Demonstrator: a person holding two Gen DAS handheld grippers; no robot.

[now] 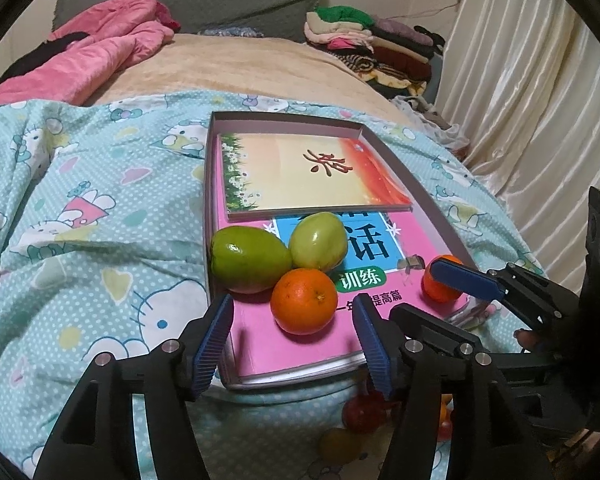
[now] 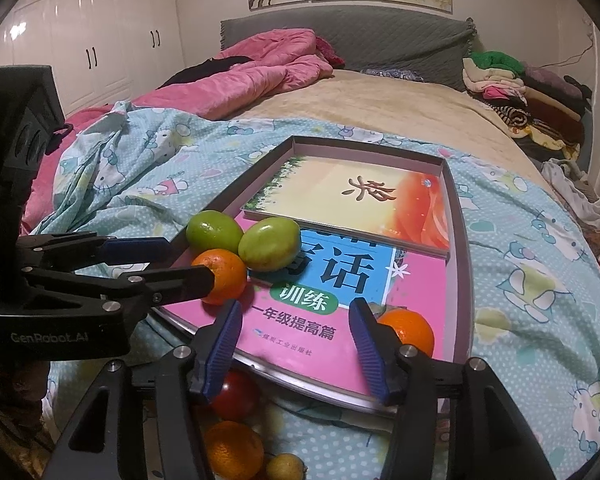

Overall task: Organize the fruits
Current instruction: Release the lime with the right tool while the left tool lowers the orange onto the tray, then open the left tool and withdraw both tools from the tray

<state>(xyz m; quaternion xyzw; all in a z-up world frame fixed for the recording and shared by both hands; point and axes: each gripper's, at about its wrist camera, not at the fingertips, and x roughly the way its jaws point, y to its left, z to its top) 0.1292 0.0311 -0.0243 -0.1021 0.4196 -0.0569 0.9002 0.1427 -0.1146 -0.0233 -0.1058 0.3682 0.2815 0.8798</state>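
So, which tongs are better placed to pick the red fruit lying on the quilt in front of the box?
Probably the right tongs: the red fruit lies just beneath their left pad, open.

Bed, white wardrobes, curtain

Both tools share one build. The left gripper has a matte black plastic frame with angular, cut-out arms, round silver screws at the pivots, and two fingers faced with ribbed dark-blue pads. The right gripper looks the same: black linkage arms, silver screw heads, blue ridged pads on its fingers. Seen from the right wrist view, the left tool's black body carries pale lettering reading "GenRobot.AI", and behind it sits a boxy black housing with round openings.
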